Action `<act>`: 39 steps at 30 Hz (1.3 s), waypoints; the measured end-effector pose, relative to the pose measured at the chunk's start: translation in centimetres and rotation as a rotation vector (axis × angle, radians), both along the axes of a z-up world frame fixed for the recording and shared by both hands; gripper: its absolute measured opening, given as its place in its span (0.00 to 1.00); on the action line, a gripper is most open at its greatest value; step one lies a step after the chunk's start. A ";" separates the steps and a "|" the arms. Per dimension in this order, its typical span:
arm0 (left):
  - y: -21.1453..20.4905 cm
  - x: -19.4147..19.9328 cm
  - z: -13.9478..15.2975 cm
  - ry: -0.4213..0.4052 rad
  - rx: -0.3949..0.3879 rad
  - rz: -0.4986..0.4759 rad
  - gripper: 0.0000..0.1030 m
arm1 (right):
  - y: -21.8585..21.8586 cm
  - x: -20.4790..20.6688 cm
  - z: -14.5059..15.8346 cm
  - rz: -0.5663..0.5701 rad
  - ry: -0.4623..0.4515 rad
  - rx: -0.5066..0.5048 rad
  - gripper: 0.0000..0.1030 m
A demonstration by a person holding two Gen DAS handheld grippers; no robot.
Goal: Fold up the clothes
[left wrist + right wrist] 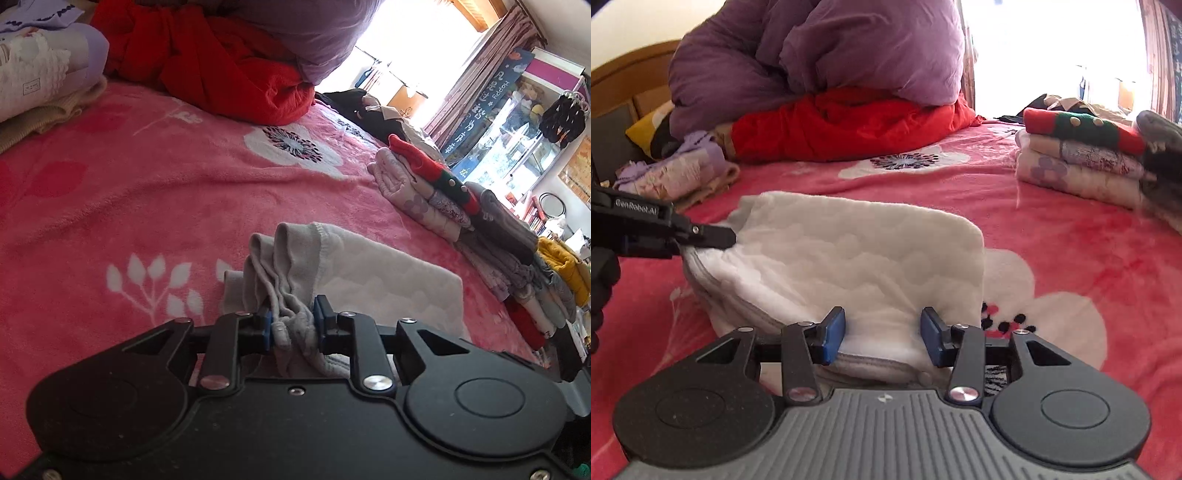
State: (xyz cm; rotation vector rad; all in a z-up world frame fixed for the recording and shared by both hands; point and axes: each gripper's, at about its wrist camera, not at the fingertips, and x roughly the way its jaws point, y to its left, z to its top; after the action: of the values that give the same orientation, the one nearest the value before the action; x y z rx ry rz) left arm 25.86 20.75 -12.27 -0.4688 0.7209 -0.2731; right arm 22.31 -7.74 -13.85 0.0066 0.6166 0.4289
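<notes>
A folded white quilted garment (pixel 857 258) with grey hems lies on the pink floral blanket (pixel 1052 229). It also shows in the left wrist view (pixel 388 280). My left gripper (pixel 293 326) is shut on the bunched grey edge of the garment; it shows in the right wrist view (pixel 716 236) at the garment's left end. My right gripper (pixel 882 332) is open, its blue pads on either side of the garment's near edge, with a wide gap between pads and cloth.
A stack of folded clothes (pixel 1086 158) with a red and green item on top sits at the right, also in the left wrist view (pixel 436 192). A red and purple duvet heap (pixel 831 85) lies at the back. More folded clothes (pixel 679 173) lie at the left.
</notes>
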 end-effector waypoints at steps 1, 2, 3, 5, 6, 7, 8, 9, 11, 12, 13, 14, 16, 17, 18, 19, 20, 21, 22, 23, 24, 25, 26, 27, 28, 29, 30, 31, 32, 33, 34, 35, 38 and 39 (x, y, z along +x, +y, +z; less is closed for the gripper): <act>0.2 -0.3 0.5 -0.013 0.007 0.008 0.26 | -0.3 -0.3 0.4 0.002 -0.010 0.017 0.45; 0.4 -0.6 1.1 -0.038 0.025 0.022 0.32 | -0.6 -0.8 0.8 0.005 -0.025 0.033 0.45; 0.4 -1.1 1.9 -0.086 0.057 0.042 0.32 | -0.9 -1.4 1.1 0.011 -0.047 0.046 0.45; 0.1 -1.6 3.1 -0.176 0.085 0.048 0.32 | -1.7 -1.5 2.2 0.020 -0.086 0.066 0.45; -0.4 -1.6 3.4 -0.215 0.092 0.038 0.32 | -2.0 -0.9 2.9 0.023 -0.109 0.067 0.45; -1.2 -1.5 3.7 -0.246 0.107 0.016 0.32 | -2.3 -0.5 3.4 0.027 -0.133 0.061 0.45; -2.0 -1.4 3.9 -0.277 0.122 -0.005 0.32 | -2.5 0.0 3.9 0.032 -0.154 0.049 0.45; -2.8 -1.2 4.0 -0.298 0.140 -0.025 0.32 | -2.5 0.7 4.2 0.036 -0.169 0.030 0.45; -4.3 -0.3 3.5 -0.298 0.182 -0.054 0.32 | -2.3 2.2 4.6 0.042 -0.181 0.024 0.45; -5.1 0.2 3.1 -0.288 0.205 -0.064 0.32 | -2.2 2.9 4.7 0.051 -0.182 0.027 0.45; -5.7 0.8 2.6 -0.269 0.231 -0.069 0.32 | -2.0 3.6 4.8 0.059 -0.184 0.030 0.45; -6.2 1.3 2.0 -0.247 0.256 -0.074 0.32 | -1.8 4.2 4.8 0.068 -0.182 0.033 0.45; -6.9 2.0 0.7 -0.192 0.309 -0.080 0.32 | -1.3 5.3 4.2 0.086 -0.162 0.041 0.46; -7.0 2.2 0.2 -0.168 0.334 -0.086 0.33 | -1.1 5.9 3.6 0.087 -0.137 0.051 0.46; -7.1 2.3 -0.2 -0.154 0.353 -0.092 0.34 | -1.1 6.5 2.8 0.082 -0.101 0.056 0.47; -7.2 2.4 -0.6 -0.139 0.372 -0.099 0.35 | -1.1 7.1 1.7 0.071 -0.055 0.057 0.48; -7.3 2.5 -0.9 -0.129 0.385 -0.104 0.36 | -1.2 7.5 0.8 0.062 -0.018 0.063 0.48; -7.3 2.5 -1.0 -0.127 0.385 -0.106 0.36 | -1.5 7.5 -0.1 0.055 -0.008 0.082 0.48; -7.2 2.6 -1.2 -0.127 0.387 -0.108 0.36 | -1.9 7.3 -0.7 0.055 -0.013 0.105 0.48; -7.3 2.5 -1.4 -0.130 0.394 -0.109 0.37 | -2.1 7.1 -1.1 0.053 -0.018 0.119 0.48; -7.3 2.5 -1.6 -0.133 0.403 -0.111 0.37 | -2.4 6.9 -1.5 0.053 -0.023 0.131 0.48; -7.4 2.4 -1.7 -0.137 0.411 -0.111 0.37 | -2.5 6.7 -1.7 0.053 -0.027 0.137 0.48; -7.5 2.3 -1.7 -0.139 0.412 -0.109 0.37 | -2.6 6.6 -1.9 0.053 -0.031 0.142 0.48; -7.5 2.2 -1.7 -0.145 0.417 -0.111 0.37 | -2.7 6.6 -2.1 0.053 -0.035 0.141 0.48; -7.5 2.0 -1.6 -0.154 0.425 -0.115 0.37 | -2.6 6.5 -2.1 0.052 -0.036 0.132 0.48; -7.5 1.8 -1.4 -0.160 0.429 -0.116 0.37 | -2.3 6.4 -1.9 0.053 -0.040 0.110 0.48; -7.4 1.4 -1.1 -0.167 0.432 -0.114 0.38 | -1.9 6.2 -1.5 0.056 -0.047 0.075 0.48; -7.3 0.9 -0.6 -0.177 0.432 -0.104 0.40 | -1.6 5.8 -1.1 0.056 -0.059 0.043 0.49; -7.0 0.3 -0.1 -0.188 0.426 -0.084 0.44 | -1.4 5.0 -0.5 0.050 -0.081 0.015 0.50; -6.5 -0.3 0.4 -0.202 0.406 -0.059 0.44 | -1.3 4.2 0.1 0.043 -0.103 -0.013 0.55; -6.0 -1.0 0.8 -0.221 0.373 -0.033 0.44 | -1.4 3.4 0.6 0.034 -0.121 -0.029 0.62; -5.5 -1.7 1.3 -0.240 0.340 -0.007 0.44 | -1.8 2.6 0.9 0.019 -0.129 -0.019 0.65; -5.6 -3.7 2.4 -0.298 0.288 -0.034 0.44 | -3.6 0.5 1.8 -0.029 -0.150 0.037 0.66; -6.1 -4.4 2.4 -0.310 0.303 -0.072 0.45 | -4.1 0.0 2.1 -0.036 -0.162 0.053 0.66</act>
State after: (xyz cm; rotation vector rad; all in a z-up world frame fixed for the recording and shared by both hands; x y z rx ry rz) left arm 21.48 14.63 -9.83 -0.1079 0.4649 -0.2910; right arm 22.26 -11.79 -11.78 0.0329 0.4453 0.4067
